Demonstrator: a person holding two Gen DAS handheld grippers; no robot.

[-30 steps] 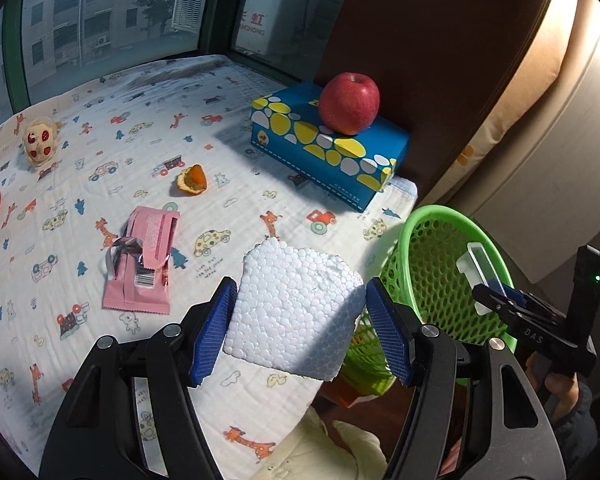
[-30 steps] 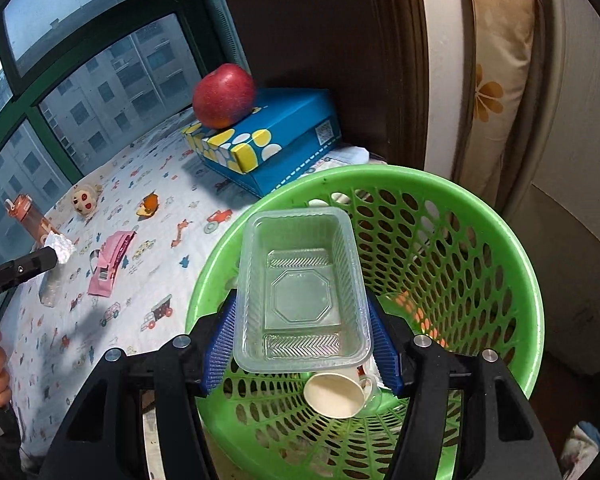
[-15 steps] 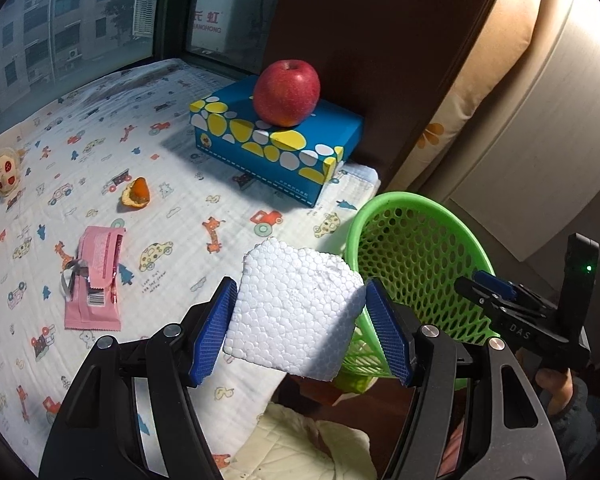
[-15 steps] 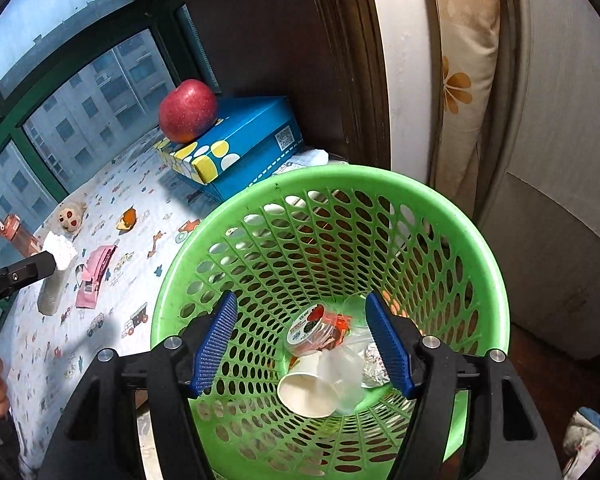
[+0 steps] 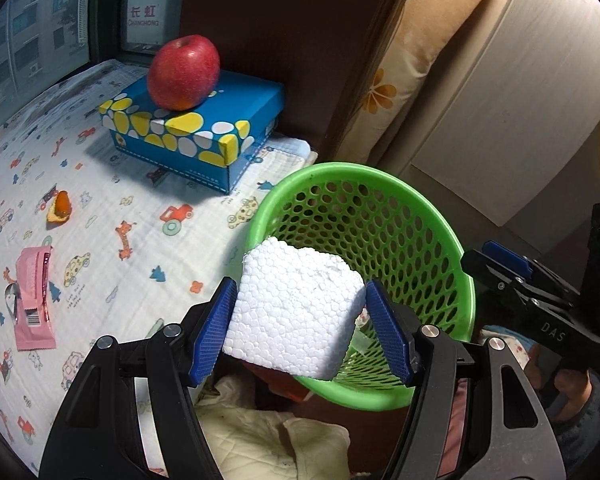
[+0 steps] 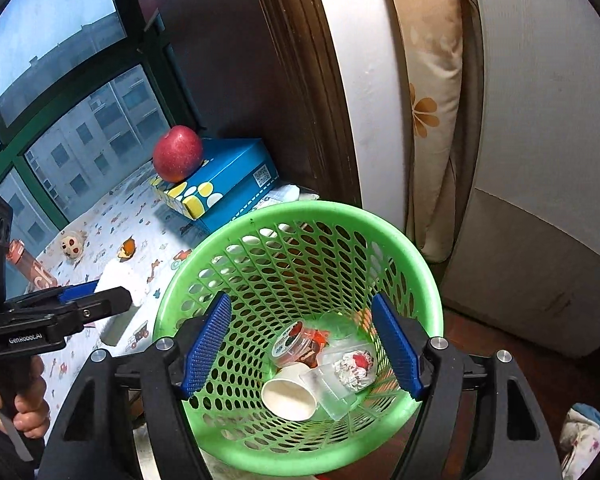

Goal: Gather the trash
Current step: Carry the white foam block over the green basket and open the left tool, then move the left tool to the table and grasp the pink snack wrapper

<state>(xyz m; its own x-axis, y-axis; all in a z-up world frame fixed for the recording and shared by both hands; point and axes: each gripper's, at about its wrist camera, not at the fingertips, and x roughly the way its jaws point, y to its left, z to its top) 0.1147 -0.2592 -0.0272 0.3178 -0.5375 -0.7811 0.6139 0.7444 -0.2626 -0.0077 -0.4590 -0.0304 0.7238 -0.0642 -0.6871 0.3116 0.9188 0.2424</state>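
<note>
Trash: a white foam block (image 5: 296, 312) is sitting between the left gripper's (image 5: 300, 332) blue pads, which are pressing on its two sides; it is hanging over the near rim of the green basket (image 5: 440, 236).
Left jaws: standing about midway apart, filled by the foam and clamping it.
Right jaws: the right gripper (image 6: 306, 342) has just been opening; its jaws are standing wide with nothing gripped, and only the basket's inside is showing between the pads.
Below the right jaws: a paper cup (image 6: 288, 396) is lying on its side next to a clear tray (image 6: 332, 388), a foil ball (image 6: 354, 366) and a small round tub (image 6: 290, 344), all at the bottom of the basket (image 6: 404, 248).
Beyond the left jaws: a pink wrapper (image 5: 34, 296) and an orange peel (image 5: 60, 206) are lying on the printed cloth (image 5: 140, 216), well apart from the pads.
Farther beyond: an apple (image 5: 184, 72) is resting on a blue box (image 5: 204, 128).
Right of the left jaws: the other gripper's (image 5: 516, 280) black body is showing just beside the basket.
</note>
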